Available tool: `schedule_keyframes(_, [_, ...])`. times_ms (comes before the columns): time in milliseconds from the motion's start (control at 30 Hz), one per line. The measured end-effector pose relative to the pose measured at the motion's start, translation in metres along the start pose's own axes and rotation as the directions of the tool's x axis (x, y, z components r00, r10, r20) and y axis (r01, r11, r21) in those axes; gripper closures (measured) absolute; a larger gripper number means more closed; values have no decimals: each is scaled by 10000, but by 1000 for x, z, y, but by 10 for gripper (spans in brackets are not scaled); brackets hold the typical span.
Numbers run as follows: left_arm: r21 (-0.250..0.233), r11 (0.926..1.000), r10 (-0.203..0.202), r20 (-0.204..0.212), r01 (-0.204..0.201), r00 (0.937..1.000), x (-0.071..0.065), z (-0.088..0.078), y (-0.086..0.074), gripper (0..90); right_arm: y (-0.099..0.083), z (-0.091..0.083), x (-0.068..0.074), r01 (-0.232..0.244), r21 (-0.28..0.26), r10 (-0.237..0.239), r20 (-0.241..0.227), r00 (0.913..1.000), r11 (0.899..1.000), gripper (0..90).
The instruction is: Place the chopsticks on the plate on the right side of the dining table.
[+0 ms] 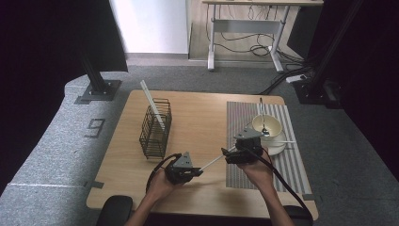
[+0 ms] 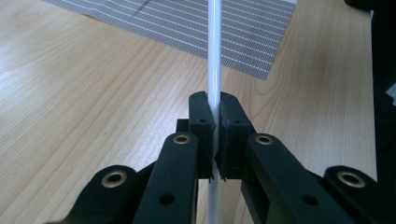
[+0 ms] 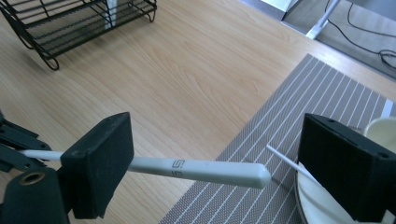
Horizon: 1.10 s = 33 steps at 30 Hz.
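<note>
Above the wooden table (image 1: 202, 117), between the two hands, the left gripper (image 2: 214, 116) is clamping its jaws tight on the thin end of a long white plastic chopstick (image 3: 205, 170), while the right gripper (image 3: 219, 163) is standing with its jaws wide apart around the thick end, pressing nothing. Because one narrow grip is carrying it, the chopstick is risking to swing or slip down onto the grey striped placemat (image 3: 261, 140), or to knock the second white chopstick (image 3: 285, 161) lying on the cream plate (image 1: 277, 147)
</note>
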<state>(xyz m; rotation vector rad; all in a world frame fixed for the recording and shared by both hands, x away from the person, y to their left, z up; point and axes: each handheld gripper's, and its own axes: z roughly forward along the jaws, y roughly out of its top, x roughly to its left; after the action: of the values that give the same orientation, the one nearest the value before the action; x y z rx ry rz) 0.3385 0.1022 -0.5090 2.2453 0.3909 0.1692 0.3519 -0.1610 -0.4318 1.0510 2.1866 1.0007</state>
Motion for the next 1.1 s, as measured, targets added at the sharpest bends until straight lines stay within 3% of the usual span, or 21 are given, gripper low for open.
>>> schedule_keyframes(333, [342, 9992, 214, 157, -220, 9996, -1, 2, 0, 861, -23, 8, -5, -548, 107, 548, -3, 9985, 9984, 87])
schedule_keyframes(633, [789, 9962, 345, 351, -372, 9988, -3, 7, 0, 861, -45, 19, -8, -918, 522, 916, 68, 9958, 9944, 98])
schedule_keyframes(800, [1018, 9940, 364, 450, -408, 9983, -4, 9, 0, 864, -48, 18, -10, -1045, 498, 1052, -103, 9944, 9933, 99])
schedule_keyframes(1000, [1540, 9862, 518, 625, -609, 9967, -2, 9, 0, 864, -49, 6, -18, -1282, 346, 1300, -534, 9901, 9911, 99])
schedule_keyframes(1100, [1947, 9773, 684, 823, -833, 9943, -3, 10, 1, 864, -54, 2, -21, -1298, 479, 1327, -645, 9891, 9904, 125])
